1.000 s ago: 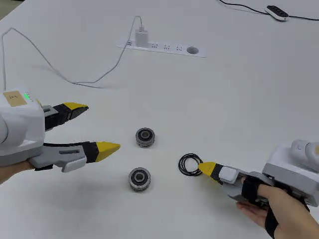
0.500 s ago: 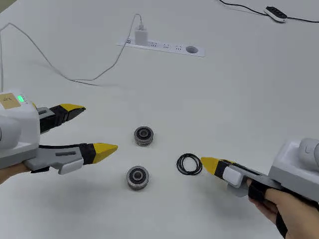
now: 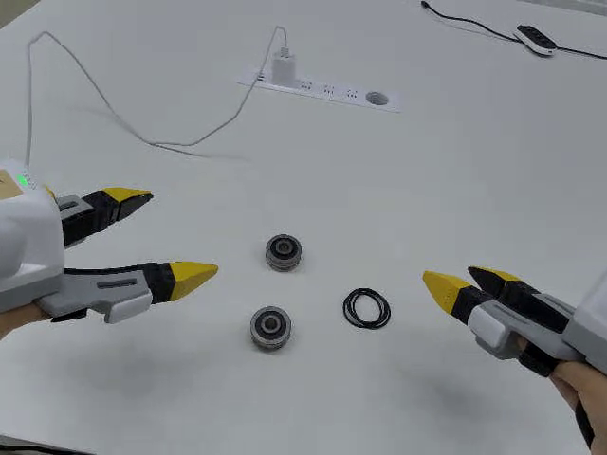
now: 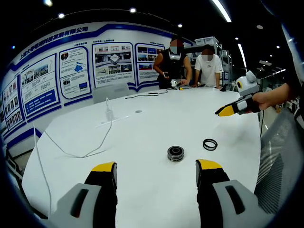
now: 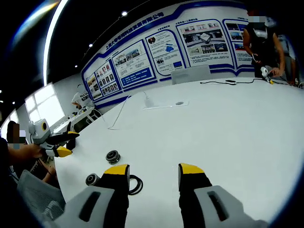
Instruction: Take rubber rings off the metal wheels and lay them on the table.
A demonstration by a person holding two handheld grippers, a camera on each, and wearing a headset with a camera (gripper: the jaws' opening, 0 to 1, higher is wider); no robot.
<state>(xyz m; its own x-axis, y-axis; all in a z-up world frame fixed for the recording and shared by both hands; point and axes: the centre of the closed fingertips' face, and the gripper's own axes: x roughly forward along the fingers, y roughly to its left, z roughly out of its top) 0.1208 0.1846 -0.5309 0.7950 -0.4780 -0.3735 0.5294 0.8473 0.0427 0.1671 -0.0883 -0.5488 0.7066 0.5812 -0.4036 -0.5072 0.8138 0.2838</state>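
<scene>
Two small metal wheels lie flat on the white table, one [image 3: 284, 252] farther and one [image 3: 270, 326] nearer. Black rubber rings [image 3: 366, 308] lie loose in a small pile to their right. My left gripper [image 3: 161, 235] hovers open left of the wheels, nothing between its yellow tips. My right gripper [image 3: 467, 281] is open to the right of the rings, apart from them. The left gripper view has one wheel [image 4: 175, 153], the rings [image 4: 210, 144] and the right gripper [image 4: 227, 110]. The right gripper view has both wheels [image 5: 113, 156] [image 5: 92, 179] and the rings [image 5: 135, 184] beside its own finger.
A white power strip [image 3: 318, 90] with a plugged charger [image 3: 284, 66] lies at the back, its cable [image 3: 95, 95] looping left. A small remote-like device [image 3: 536, 36] sits on a black cord at the far right. People [image 4: 178, 61] stand at the table's far end.
My right gripper has drawn back to the right from the rings and its jaws have parted. The rings stay on the table. The left gripper has barely moved.
</scene>
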